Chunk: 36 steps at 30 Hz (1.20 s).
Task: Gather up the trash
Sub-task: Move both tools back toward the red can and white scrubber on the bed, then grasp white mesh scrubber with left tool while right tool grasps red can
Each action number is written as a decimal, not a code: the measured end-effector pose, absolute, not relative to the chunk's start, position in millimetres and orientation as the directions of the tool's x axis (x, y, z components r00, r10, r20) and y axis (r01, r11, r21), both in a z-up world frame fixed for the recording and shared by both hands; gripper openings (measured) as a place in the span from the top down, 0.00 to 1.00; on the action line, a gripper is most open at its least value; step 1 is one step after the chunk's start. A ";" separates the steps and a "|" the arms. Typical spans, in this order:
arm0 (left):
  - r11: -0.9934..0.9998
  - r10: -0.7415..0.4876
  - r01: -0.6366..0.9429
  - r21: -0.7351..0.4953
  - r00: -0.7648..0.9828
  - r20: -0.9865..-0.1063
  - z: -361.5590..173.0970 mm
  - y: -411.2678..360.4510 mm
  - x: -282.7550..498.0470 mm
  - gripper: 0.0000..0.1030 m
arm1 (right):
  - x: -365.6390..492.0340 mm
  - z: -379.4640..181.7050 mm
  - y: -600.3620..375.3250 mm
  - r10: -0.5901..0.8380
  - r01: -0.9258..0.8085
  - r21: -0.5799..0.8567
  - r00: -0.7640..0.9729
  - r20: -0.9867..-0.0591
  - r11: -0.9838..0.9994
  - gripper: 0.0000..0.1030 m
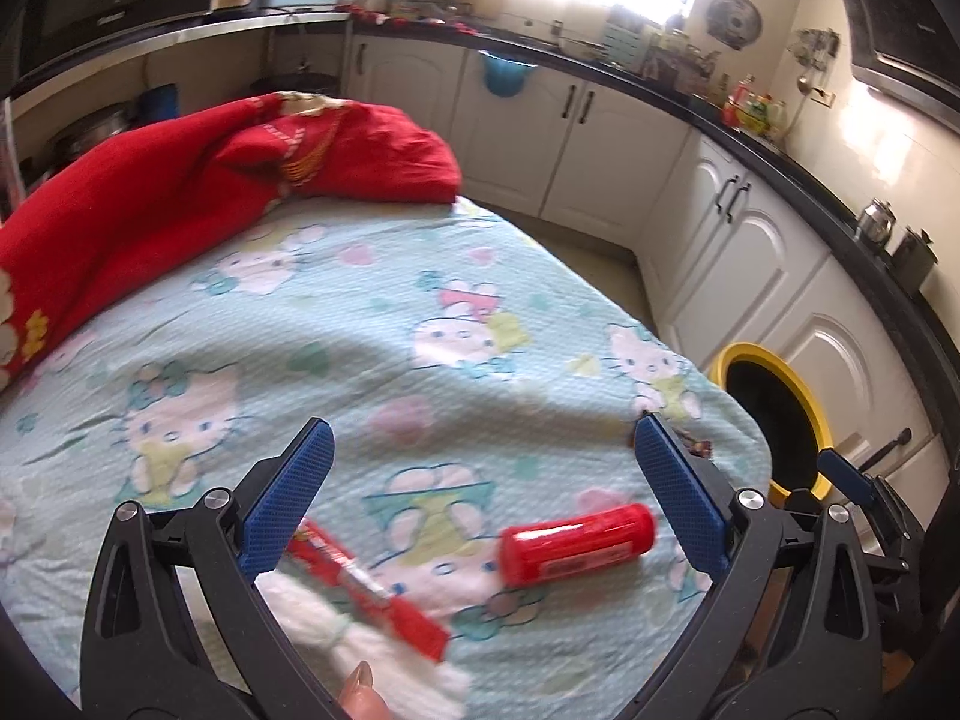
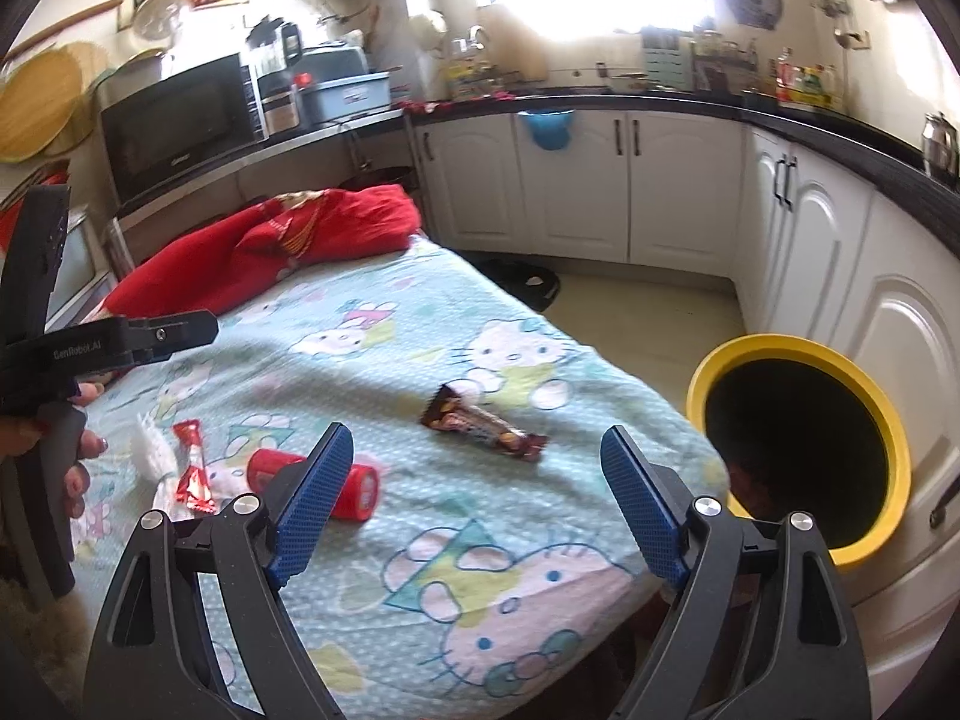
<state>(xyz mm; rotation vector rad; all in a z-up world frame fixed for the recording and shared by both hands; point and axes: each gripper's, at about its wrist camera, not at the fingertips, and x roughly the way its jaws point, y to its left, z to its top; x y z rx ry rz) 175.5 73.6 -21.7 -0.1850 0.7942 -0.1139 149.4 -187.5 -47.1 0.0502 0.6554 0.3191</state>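
Observation:
On the Hello Kitty sheet (image 1: 420,300) lie a red can (image 1: 577,543), a red wrapper (image 1: 372,591) and a white crumpled tissue (image 1: 360,654). My left gripper (image 1: 480,456) is open and empty above them, the can between its fingers and nearer the right one. In the right wrist view my right gripper (image 2: 477,450) is open and empty just short of a brown snack-bar wrapper (image 2: 483,423). The can (image 2: 354,483), the red wrapper (image 2: 193,468) and the tissue (image 2: 150,450) lie to its left. A yellow-rimmed bin (image 2: 804,444) stands right of the table.
A red cloth (image 2: 270,246) is bunched at the far end of the table. White cabinets (image 2: 678,180) under a black counter run along the back and right. A microwave (image 2: 180,120) stands at the left. The bin also shows in the left wrist view (image 1: 774,414).

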 end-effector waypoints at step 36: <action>0.894 -0.238 -0.184 -0.409 0.579 -0.780 -100.2 166.2 114.0 0.30 | 203.0 -102.6 -91.1 0.481 -0.649 0.075 0.475 -0.737 0.757 0.13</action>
